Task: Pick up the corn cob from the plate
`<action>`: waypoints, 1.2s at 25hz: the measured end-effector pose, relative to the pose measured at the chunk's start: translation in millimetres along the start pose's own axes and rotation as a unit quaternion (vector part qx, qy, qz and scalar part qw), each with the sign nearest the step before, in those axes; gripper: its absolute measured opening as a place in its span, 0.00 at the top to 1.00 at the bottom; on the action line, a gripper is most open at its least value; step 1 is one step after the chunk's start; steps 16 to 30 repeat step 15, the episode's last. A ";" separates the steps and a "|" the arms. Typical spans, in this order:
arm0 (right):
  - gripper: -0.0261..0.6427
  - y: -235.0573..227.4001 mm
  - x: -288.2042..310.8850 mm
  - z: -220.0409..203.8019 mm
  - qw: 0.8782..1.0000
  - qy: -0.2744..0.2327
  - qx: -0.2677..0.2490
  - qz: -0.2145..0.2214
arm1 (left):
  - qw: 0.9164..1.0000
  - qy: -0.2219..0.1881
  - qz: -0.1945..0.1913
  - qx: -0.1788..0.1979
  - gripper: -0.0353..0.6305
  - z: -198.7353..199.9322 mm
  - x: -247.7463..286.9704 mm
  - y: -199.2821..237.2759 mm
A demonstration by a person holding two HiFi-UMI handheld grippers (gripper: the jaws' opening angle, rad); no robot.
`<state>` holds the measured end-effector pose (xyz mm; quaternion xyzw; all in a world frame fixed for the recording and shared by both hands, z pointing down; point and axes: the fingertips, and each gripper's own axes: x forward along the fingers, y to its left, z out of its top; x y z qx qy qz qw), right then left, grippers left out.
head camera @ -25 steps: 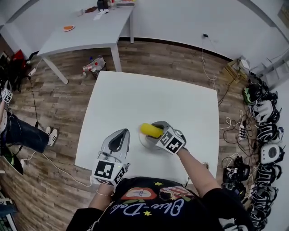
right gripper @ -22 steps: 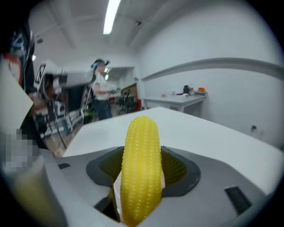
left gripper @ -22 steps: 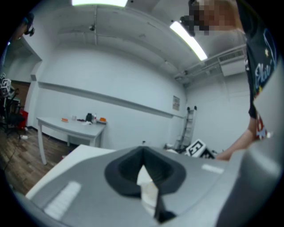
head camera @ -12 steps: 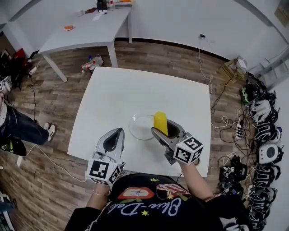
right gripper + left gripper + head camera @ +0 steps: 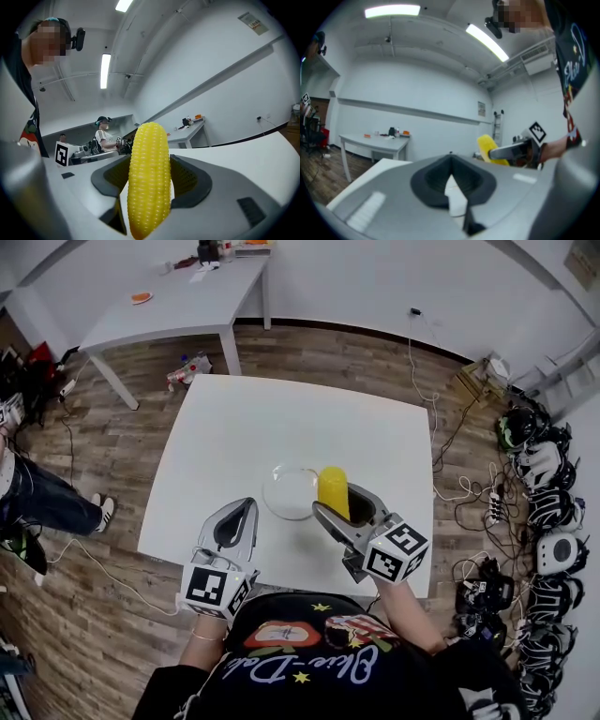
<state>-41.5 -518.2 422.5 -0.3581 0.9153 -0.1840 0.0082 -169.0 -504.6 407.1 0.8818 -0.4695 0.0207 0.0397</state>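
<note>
The right gripper (image 5: 339, 502) has its fingers (image 5: 187, 180) clamped on the corn cob (image 5: 148, 178). They grip it across its middle, so the cob stands nearly upright between them, with its rounded top above the fingers and its lower end below. A mid-length hold like this probably keeps the cob from tipping out at either end.

From the head view the corn cob (image 5: 332, 488) is no longer lying in the clear plate (image 5: 272, 486). It sits in the fingers just to the right of the plate's rim and looks to be held above the white counter (image 5: 281, 418) — so the pick-up appears essentially done.

The left gripper (image 5: 246, 507) has its fingers (image 5: 450, 180) closed together with nothing between them. It sits on the near side of the plate, apart from it, seemingly just kept out of the way.

As for writing, each gripper's cube (image 5: 394, 551) carries only black-and-white square markers, no words. The shirt (image 5: 309, 673) has script lettering that is upside down from here and that I cannot read with confidence. A small wall sign (image 5: 481, 108) is too small to make out.
</note>
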 end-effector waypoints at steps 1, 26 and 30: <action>0.57 0.7 0.3 0.1 1.000 0.002 0.002 0.002 | 1.000 0.001 -0.001 -0.001 0.95 -0.5 0.2 -0.2; 0.57 -4.1 7.1 2.8 1.000 0.008 -0.003 0.003 | 1.000 0.005 -0.005 -0.007 0.95 -2.0 5.4 7.3; 0.57 -4.1 7.1 2.8 1.000 0.008 -0.003 0.003 | 1.000 0.005 -0.005 -0.007 0.95 -2.0 5.4 7.3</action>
